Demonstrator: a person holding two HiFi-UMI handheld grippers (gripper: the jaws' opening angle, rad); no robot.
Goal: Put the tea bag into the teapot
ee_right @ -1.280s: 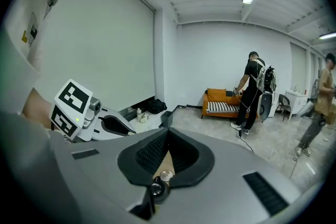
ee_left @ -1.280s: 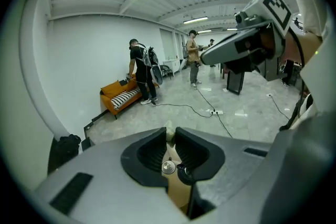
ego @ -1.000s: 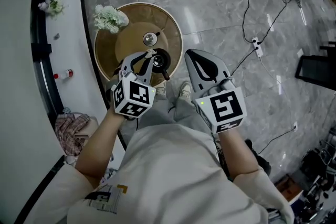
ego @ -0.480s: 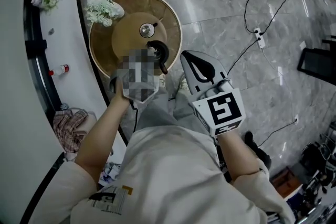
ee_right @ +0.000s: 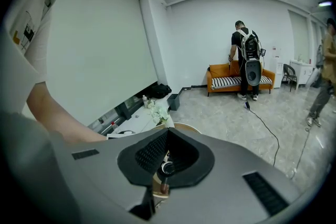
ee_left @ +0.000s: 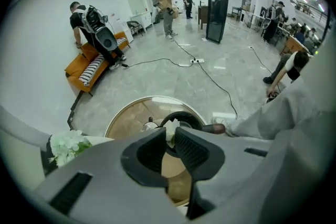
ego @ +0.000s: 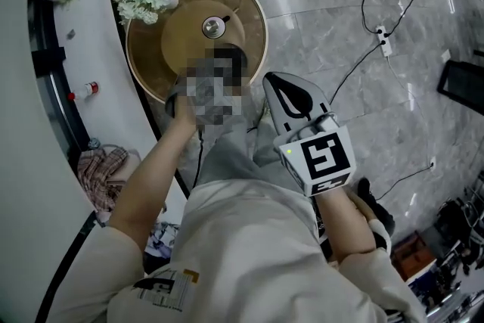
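Observation:
My left gripper (ee_left: 169, 131) is shut on a small white tea bag (ee_left: 170, 125), pinched at the jaw tips. Just beyond the tips lies the dark open mouth of the black teapot (ee_left: 190, 117), which stands on a round wooden table (ego: 166, 64). In the head view a mosaic patch covers that gripper, and only the teapot's dark edge (ego: 240, 64) shows beside it. The teapot's lid (ego: 215, 27) lies apart, farther back on the table. My right gripper (ego: 281, 84) hangs shut and empty off the table's near right edge. It looks toward the teapot (ee_right: 167, 168).
White flowers (ego: 140, 0) sit at the table's far left rim. A curved white counter (ego: 91, 49) runs along the left, with a small bottle (ego: 83, 92) on it and a plaid cloth (ego: 102, 170) below. Cables and a power strip (ego: 383, 40) cross the marble floor at right. People stand far off.
My left gripper has moved forward from the table's near edge to over the teapot. The right gripper has kept its place beside it.

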